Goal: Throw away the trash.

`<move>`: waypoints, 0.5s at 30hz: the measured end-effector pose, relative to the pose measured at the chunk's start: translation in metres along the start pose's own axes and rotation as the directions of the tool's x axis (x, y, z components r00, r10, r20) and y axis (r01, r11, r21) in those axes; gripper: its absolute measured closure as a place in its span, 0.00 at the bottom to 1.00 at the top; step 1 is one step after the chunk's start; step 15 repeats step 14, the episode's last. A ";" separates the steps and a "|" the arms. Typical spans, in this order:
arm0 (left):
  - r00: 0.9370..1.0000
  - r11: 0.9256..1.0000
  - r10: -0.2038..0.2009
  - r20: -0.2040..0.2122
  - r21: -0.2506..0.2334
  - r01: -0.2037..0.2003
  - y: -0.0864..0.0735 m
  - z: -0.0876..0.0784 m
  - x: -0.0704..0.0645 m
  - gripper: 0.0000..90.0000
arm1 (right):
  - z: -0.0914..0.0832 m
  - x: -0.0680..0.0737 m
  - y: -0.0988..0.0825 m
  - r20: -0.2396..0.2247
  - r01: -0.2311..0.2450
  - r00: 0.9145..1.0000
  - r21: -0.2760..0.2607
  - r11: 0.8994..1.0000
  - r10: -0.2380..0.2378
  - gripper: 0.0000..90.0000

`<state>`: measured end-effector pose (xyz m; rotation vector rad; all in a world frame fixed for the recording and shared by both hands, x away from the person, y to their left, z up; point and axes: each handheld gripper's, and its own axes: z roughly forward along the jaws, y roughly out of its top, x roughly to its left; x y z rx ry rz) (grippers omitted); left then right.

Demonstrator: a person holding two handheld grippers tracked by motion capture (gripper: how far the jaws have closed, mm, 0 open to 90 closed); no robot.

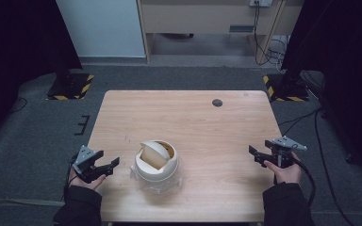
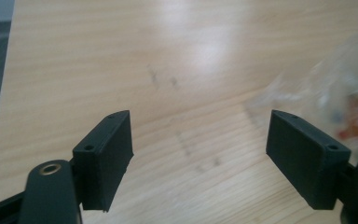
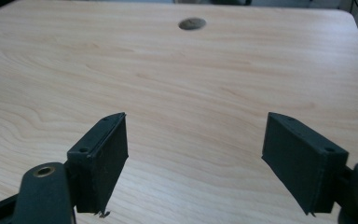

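Both of my grippers sat low at the near edge of the wooden table (image 1: 217,127), the left gripper (image 1: 107,165) at the left corner and the right gripper (image 1: 259,157) at the right, each with jaws spread wide and holding nothing. Between them, nearer my left, stood the white swing-lid bin (image 1: 156,161) on crinkled clear plastic (image 2: 326,84).

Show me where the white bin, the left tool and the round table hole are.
white bin (image 1: 156,162), high view, on its swing lid.
left tool (image 1: 113,164), high view, between its open tips.
round table hole (image 3: 192,23), right gripper view, on its centre.
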<state>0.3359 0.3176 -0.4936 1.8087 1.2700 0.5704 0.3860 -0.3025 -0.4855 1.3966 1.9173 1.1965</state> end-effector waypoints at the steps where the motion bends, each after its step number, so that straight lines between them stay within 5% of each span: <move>1: 1.000 1.000 -0.011 -0.007 0.022 0.011 -0.002 0.002 0.003 0.24 | 0.001 -0.002 -0.002 0.007 0.000 1.000 0.010 1.000 0.000 0.24; 6: 0.999 0.997 -0.003 -0.036 0.073 0.005 -0.007 0.010 0.011 0.21 | 0.009 -0.013 -0.010 0.042 -0.011 0.999 0.058 0.998 0.008 0.23; 15: 0.997 0.979 0.081 -0.021 0.189 -0.075 -0.015 0.024 0.010 0.18 | 0.017 -0.025 -0.022 0.077 -0.017 0.997 0.148 0.989 0.005 0.20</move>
